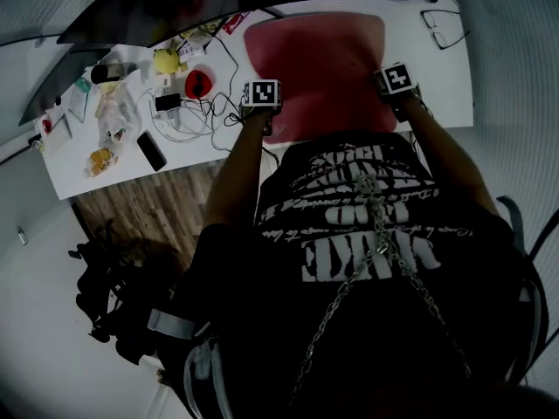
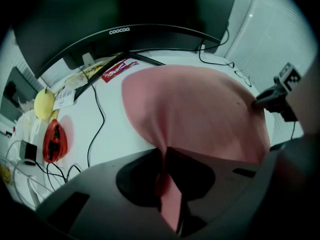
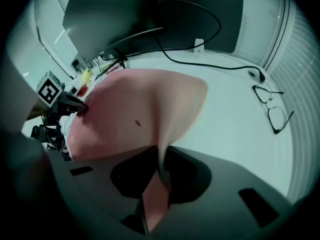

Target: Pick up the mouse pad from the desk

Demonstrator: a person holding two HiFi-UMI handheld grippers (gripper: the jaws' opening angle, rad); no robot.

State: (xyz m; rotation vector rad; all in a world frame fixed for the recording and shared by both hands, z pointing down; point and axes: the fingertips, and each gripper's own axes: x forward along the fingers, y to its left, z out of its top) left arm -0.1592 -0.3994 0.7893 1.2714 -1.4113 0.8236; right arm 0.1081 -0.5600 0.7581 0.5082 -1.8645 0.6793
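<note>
A large pink mouse pad point(image 1: 319, 64) lies on the white desk point(image 1: 445, 85), in front of the person. My left gripper point(image 1: 265, 122) pinches the pad's near left corner, and in the left gripper view the pink edge point(image 2: 167, 194) is clamped between the jaws. My right gripper point(image 1: 399, 103) is shut on the near right corner, where the pad point(image 3: 150, 109) folds up into the jaws of the right gripper point(image 3: 160, 176). Each gripper shows in the other's view: the right gripper point(image 2: 270, 100) at the pad's far corner, the left gripper point(image 3: 65, 104) likewise.
A curved monitor point(image 2: 120, 39) stands behind the pad. Left of the pad lie a red mouse point(image 1: 199, 83), tangled cables point(image 1: 196, 116), a black phone point(image 1: 151, 150), a yellow fruit point(image 1: 165, 60) and snack packets. Spectacles point(image 3: 272, 109) rest on the desk at the right.
</note>
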